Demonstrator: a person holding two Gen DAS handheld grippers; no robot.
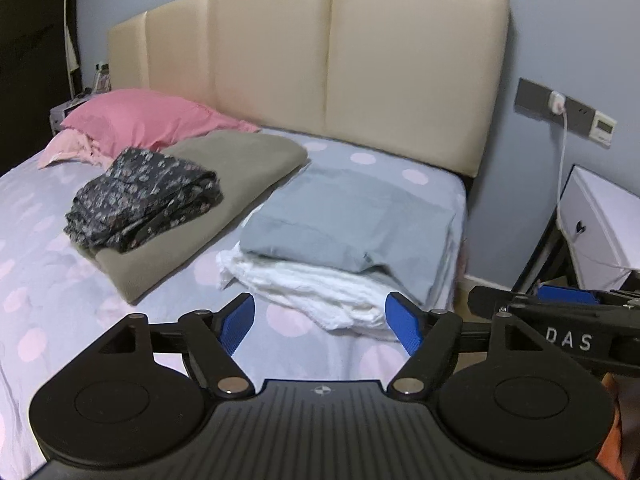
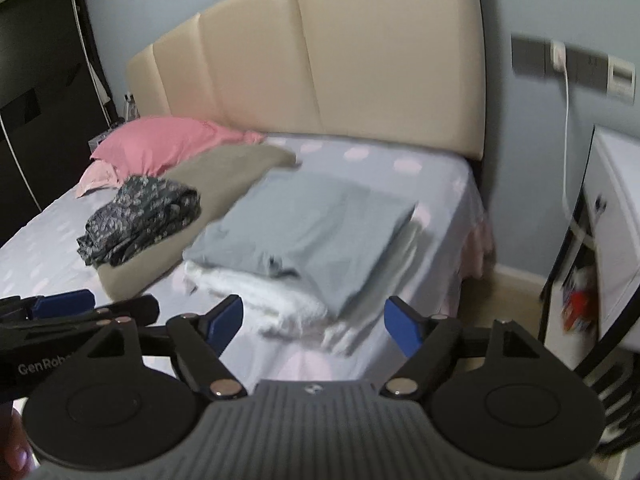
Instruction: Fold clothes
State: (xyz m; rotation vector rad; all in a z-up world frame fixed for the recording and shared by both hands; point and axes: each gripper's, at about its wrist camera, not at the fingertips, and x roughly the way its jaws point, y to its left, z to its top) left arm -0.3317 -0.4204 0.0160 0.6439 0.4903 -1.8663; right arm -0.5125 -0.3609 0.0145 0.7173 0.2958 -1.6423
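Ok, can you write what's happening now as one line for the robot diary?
left gripper: open, empty | right gripper: open, empty | grey garment: folded on white stack | floral garment: on olive blanket

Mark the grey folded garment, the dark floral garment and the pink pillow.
grey folded garment (image 1: 352, 216): left wrist view, middle of its top face.
dark floral garment (image 1: 144, 200): left wrist view, centre of the bundle.
pink pillow (image 2: 160, 144): right wrist view, middle of its top.

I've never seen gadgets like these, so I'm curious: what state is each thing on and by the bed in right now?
Left gripper: open, holding nothing.
Right gripper: open, holding nothing.
Grey-blue cotton garment: folded, lying on the white one.
White fluffy cloth: folded, bottom of the stack.
Dark floral garment: bunched, unfolded.
Olive blanket: folded flat.
White charger: plugged in.
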